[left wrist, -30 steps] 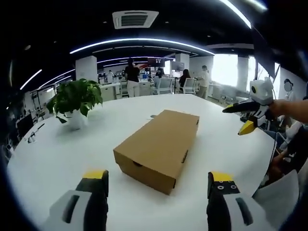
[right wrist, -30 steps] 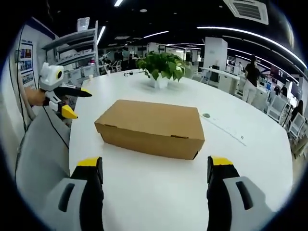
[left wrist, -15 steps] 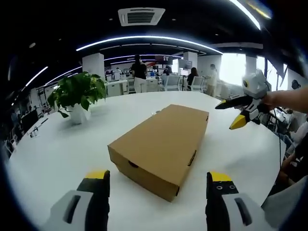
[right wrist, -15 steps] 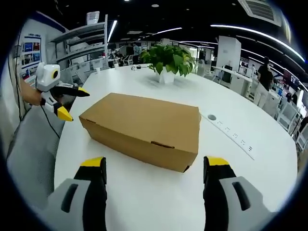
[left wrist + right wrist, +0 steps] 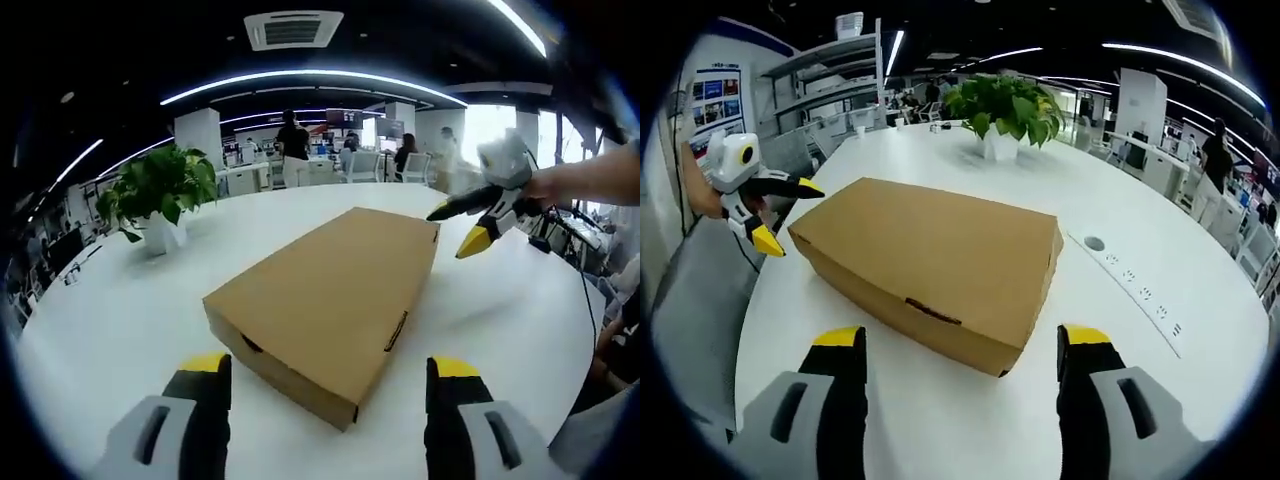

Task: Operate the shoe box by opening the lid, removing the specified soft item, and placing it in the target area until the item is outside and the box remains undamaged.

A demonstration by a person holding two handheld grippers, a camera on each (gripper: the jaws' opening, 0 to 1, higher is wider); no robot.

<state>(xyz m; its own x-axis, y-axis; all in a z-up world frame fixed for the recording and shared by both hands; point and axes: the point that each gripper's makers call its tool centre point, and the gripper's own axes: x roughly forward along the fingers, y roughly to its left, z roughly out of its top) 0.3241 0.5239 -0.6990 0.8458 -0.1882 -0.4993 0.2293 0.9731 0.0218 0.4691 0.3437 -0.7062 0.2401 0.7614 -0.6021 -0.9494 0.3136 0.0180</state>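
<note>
While both tools gape, one shoe box [image 5: 325,295] sits closed.

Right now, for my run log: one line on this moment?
box: lid shut | left gripper: open, short of box | right gripper: open, short of box | table

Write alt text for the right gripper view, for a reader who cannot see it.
A closed brown shoe box lies on a round white table, straight ahead of the right gripper, whose jaws stand open and apart from it. The left gripper, also open, is near the box's far-left corner; a potted plant stands behind.
</note>
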